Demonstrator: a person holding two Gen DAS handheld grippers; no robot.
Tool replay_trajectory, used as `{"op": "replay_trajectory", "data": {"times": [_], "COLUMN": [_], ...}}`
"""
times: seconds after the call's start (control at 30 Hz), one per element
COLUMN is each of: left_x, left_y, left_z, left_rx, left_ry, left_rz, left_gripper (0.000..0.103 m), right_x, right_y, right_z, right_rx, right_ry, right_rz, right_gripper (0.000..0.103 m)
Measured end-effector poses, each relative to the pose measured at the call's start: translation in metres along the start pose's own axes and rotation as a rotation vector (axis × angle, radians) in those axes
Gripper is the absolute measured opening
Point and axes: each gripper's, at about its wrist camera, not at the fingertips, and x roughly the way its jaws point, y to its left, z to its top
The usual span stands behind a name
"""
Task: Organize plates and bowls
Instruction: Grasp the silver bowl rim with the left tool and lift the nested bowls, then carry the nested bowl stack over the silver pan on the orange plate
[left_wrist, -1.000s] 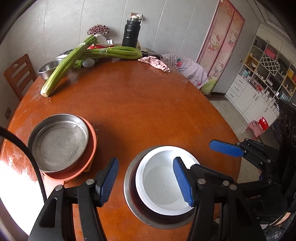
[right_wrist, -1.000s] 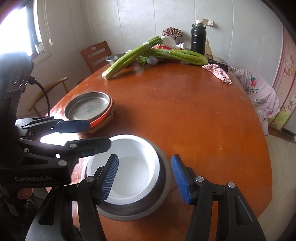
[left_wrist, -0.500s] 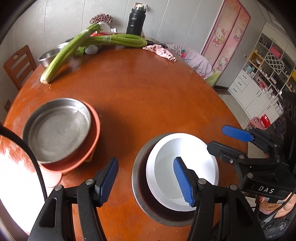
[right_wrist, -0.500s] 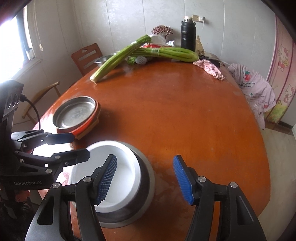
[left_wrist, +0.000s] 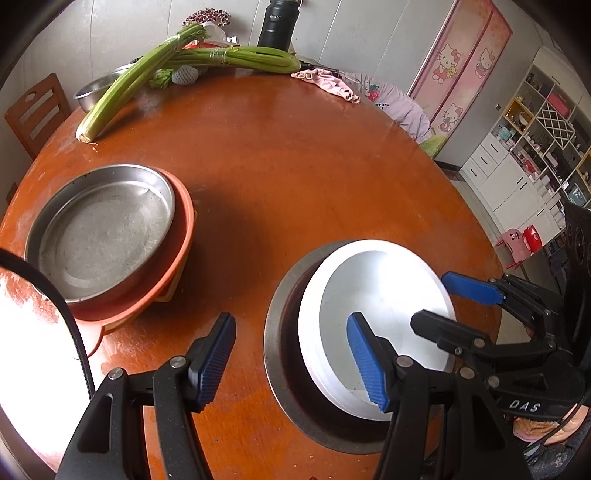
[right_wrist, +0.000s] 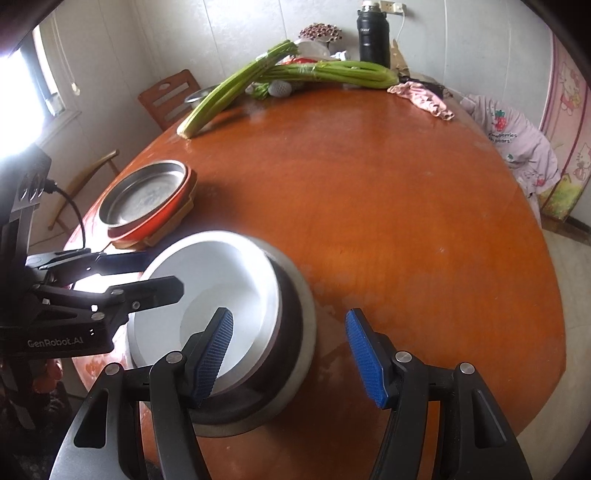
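1. The step in hand looks like a two-handed pickup of the nested pair at the near edge of the round bench (left_wrist: 295, 166): a white bowl (left_wrist: 384, 306) sitting inside a wider stainless steel bowl (left_wrist: 275, 332).
2. The other stack, a steel pan (left_wrist: 99, 229) resting on an orange plate (left_wrist: 184, 229), stands well apart to the left, so the likely aim is to bring the two groups together.
3. The left gripper (left_wrist: 291, 358) has its fingers spread, gripping nothing. They straddle the left rims: the right finger (left_wrist: 364, 360) hangs over the white bowl's inside, the left one outside over bare bench. No pad visibly presses on a rim.
4. The right gripper (right_wrist: 290, 354) is likewise spread and empty. Its left finger (right_wrist: 216, 350) hangs over the white bowl's inside, its right finger clear of the steel bowl over the bench.
5. The next move calls for both grippers to sink until the rims lie between the pads, then close evenly.
6. The risk, as I judge it, is that the white bowl sits off-centre and loose, so an uneven pinch could tip it or slide the smooth steel.
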Motion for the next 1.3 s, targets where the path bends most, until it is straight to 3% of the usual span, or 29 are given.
{"op": "replay_trajectory", "data": {"times": [0.23, 1.07, 1.3], "left_x": [0.010, 0.031, 0.036], "left_y": [0.003, -0.002, -0.006], "left_z": [-0.005, -0.004, -0.004], "left_rx": [-0.005, -0.002, -0.012], "left_ry": [0.026, 0.073, 0.080], "left_rz": [0.013, -0.057, -0.103], "left_gripper": [0.063, 0.065, 0.057], "right_x": [0.006, 0.016, 0.015], "right_y": [0.003, 0.011, 0.012], "right_z": [-0.008, -0.016, -0.017], "right_rx": [0.006, 0.013, 0.020], "right_ry": [0.017, 0.071, 0.072], "right_rz": [0.029, 0.104, 0.119], "right_gripper": [0.065, 0.066, 0.066]}}
